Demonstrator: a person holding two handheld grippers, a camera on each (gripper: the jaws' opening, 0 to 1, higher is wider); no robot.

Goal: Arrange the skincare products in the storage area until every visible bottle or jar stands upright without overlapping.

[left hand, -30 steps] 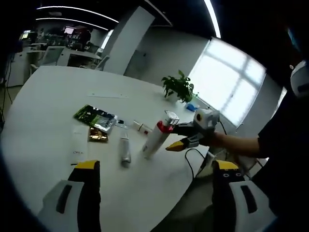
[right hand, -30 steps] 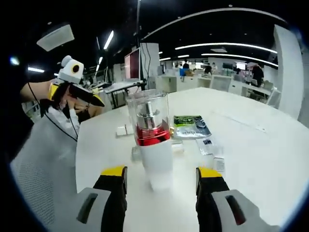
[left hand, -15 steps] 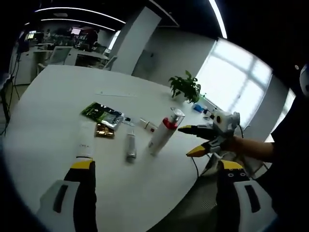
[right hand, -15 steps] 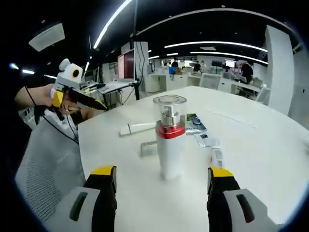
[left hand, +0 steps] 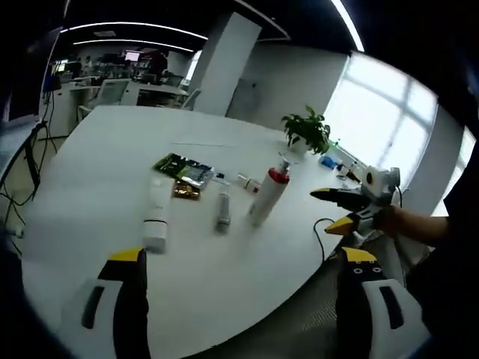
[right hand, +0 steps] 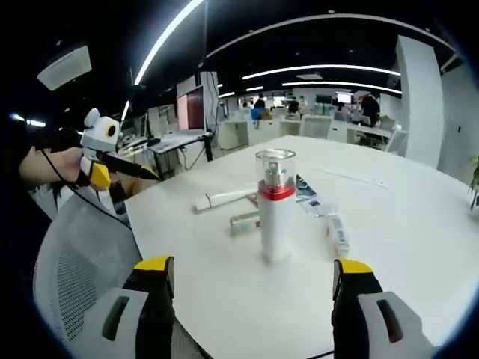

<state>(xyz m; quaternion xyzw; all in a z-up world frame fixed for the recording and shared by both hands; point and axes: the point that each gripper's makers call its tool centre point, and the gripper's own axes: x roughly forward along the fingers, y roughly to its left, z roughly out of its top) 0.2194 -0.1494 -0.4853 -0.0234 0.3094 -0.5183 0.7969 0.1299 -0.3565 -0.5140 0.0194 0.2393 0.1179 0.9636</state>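
Note:
A white pump bottle (left hand: 268, 196) with a red collar and clear cap stands upright on the white table (left hand: 97, 157). Beside it lie a silver tube (left hand: 223, 212) and a white tube (left hand: 156, 224). My left gripper (left hand: 239, 256) is open and well back from them. My right gripper (left hand: 338, 209), held in a hand, hovers open to the bottle's right, apart from it. In the right gripper view the bottle (right hand: 275, 217) stands ahead of my open right gripper (right hand: 253, 265). The white tube (right hand: 224, 199) and silver tube (right hand: 243, 221) lie behind it, and the left gripper (right hand: 120, 168) is at far left.
A green packet (left hand: 179, 166), a gold sachet (left hand: 185, 191) and a small box (left hand: 247, 182) lie behind the tubes. A potted plant (left hand: 307, 131) stands at the far table edge. Another small tube (right hand: 337, 233) lies right of the bottle. A mesh chair (right hand: 75, 262) sits by the near edge.
Both grippers have drawn back from the bottle, the right one moving away from beside its cap. The bottle stays upright where it stood, and the tubes have not moved.

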